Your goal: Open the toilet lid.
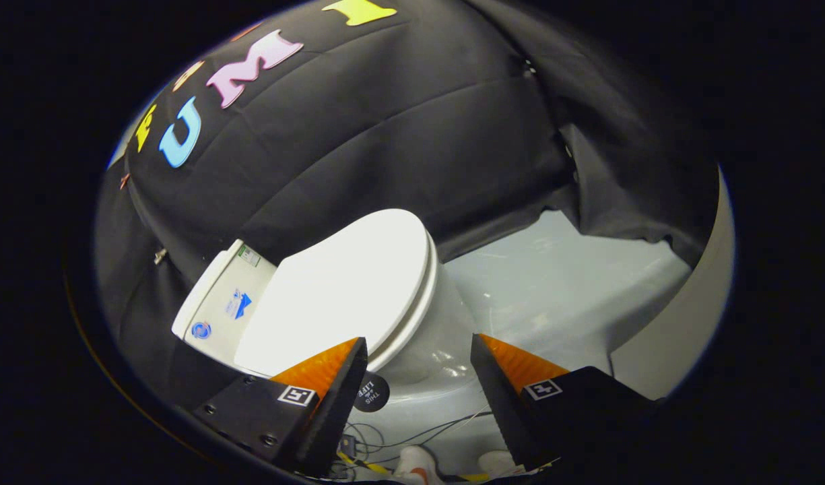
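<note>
While I hold the gripper (419, 347) tilted over the booth floor, its two fingers (338, 387) stand spread well apart with nothing between them but open air and the side of the toilet bowl (446, 337); I read it as released, gripping nothing. The toilet (358, 296) lies just ahead of the fingers, seen at a slant; its white lid (338, 289) is down flat on the seat, so it is not yet raised. The front edge of the lid curves round close above the tip of one finger, the one nearer the lid, and I cannot tell whether that tip touches the rim or sits just beside it; the other finger (513, 377) is clear of the toilet, out over the pale floor (553, 289). Behind the lid I see the white tank (213, 303), with small blue stickers on its face, backed up against the black cloth wall (385, 135); the cloth hangs in folds and drapes down to the floor beyond the bowl. Between the fingers, low down, a small round black sticker (372, 393) shows at the base of the bowl; below it thin wires (412, 438) trail across the floor, and a strip of yellow and black tape (378, 467) lies beside what look like the toes of white shoes (415, 465).
</note>
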Motion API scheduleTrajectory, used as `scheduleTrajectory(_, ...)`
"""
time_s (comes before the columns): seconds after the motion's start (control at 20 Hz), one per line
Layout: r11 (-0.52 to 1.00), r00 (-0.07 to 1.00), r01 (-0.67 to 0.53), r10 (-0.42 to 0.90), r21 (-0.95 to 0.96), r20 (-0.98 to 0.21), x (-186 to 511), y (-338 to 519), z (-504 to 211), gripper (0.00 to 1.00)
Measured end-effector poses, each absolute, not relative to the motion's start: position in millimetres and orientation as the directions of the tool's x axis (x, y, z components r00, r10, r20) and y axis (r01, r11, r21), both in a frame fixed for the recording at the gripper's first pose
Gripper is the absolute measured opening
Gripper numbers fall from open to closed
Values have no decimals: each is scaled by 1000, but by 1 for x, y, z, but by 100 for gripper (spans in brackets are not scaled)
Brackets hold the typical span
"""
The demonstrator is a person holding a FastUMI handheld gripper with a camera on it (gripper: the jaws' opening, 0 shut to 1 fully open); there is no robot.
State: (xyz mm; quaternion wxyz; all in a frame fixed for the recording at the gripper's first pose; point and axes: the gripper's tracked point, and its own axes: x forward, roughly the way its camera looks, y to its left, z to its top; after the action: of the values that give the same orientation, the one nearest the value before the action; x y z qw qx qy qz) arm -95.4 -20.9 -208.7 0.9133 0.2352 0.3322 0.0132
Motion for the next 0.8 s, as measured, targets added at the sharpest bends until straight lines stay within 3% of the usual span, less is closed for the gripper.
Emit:
scheduleTrajectory(0.75,695,726,235,340,680,-598,-106,22,-229,96)
scheduleTrajectory(0.8,676,721,249,349,694,-599,-108,24,-232,84)
